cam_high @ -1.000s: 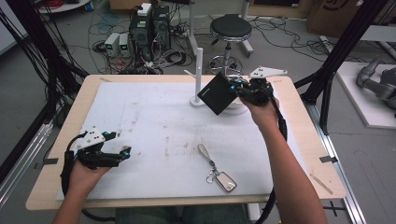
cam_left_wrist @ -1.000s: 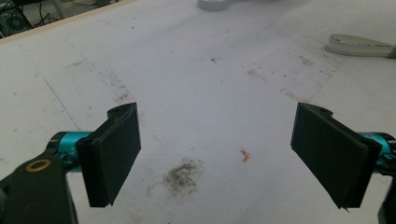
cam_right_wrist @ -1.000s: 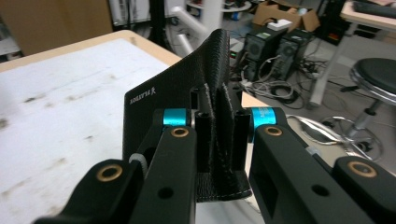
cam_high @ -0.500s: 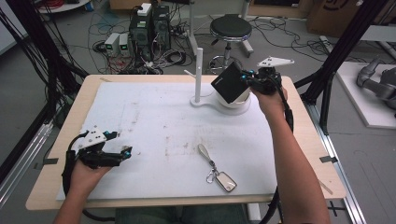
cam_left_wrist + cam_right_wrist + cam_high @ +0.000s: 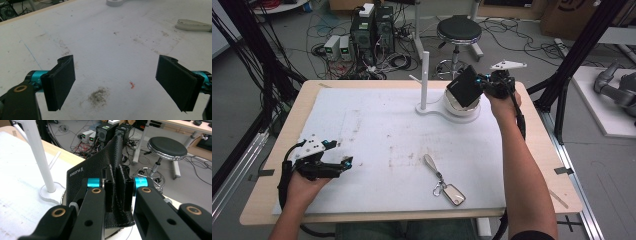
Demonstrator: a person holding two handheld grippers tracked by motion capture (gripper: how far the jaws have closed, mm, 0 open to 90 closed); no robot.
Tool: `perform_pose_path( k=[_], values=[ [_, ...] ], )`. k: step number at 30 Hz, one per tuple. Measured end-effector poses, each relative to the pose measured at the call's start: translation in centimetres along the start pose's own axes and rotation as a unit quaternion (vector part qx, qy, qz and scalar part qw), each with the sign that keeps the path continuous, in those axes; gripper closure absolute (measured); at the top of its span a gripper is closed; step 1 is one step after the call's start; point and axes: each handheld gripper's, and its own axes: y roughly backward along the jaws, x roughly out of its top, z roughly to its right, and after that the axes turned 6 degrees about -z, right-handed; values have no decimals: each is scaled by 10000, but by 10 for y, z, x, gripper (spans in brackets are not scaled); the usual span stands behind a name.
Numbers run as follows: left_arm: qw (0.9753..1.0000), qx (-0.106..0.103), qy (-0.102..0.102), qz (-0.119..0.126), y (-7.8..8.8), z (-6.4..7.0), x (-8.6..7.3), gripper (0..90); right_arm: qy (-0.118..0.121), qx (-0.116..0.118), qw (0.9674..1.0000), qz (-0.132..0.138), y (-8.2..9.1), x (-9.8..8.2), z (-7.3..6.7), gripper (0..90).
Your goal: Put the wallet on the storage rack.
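- The black wallet [image 5: 463, 86] hangs in my right gripper [image 5: 490, 86], clamped at one edge, above the white dish [image 5: 472, 113] at the far right of the table.
- In the right gripper view the wallet [image 5: 100, 167] is pinched edge-on between the two jaws, and its leather face runs away from the jaws toward the white post [image 5: 40, 157].
- The wallet lies directly ahead of the right gripper, on the side toward the post, and its flat face is tilted, not level.
- The dish sits just under the wallet; I cannot tell whether the wallet's lower corner touches it or whether anything lies in the dish.
- The white post [image 5: 425, 80] stands upright on the same white base, just left of the dish, with a short peg branching from it.
- My left gripper [image 5: 343, 164] rests at the near left of the white mat [image 5: 377, 125], jaws spread wide and empty, well apart from the wallet.
- The right hand is the nearer one by far; a set-down into the dish calls for that hand alone, in my judgement.
- A key on a fob [image 5: 443, 181] lies on the mat near the front edge, between the two arms, untouched.
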Motion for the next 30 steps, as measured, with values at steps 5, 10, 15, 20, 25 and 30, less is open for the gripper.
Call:
perform_pose_path(
  k=[5, 10, 15, 20, 25, 30],
  values=[
    [10000, 22, -16, -19, 1, 1, -1, 159, 114, -102, 9999, -81, -7, -1, 2, 853],
    [10000, 53, 5, -29, 3, 1, -2, 159, 212, -264, 9993, -155, -14, -2, 3, 852],
    [10000, 63, 1, -47, 3, 0, -3, 159, 320, -358, 9986, -226, -21, -6, -2, 852],
    [10000, 64, 4, -43, 4, 2, -4, 159, 415, -440, 9978, -257, -25, -8, -5, 851],
    [10000, 58, 14, -22, 4, 2, -4, 159, 643, -565, 9962, -162, -24, -6, -6, 851],
    [10000, 38, -8, -46, 3, 2, -4, 159, 694, -605, 9956, -161, -25, -6, -5, 851]
  ],
)
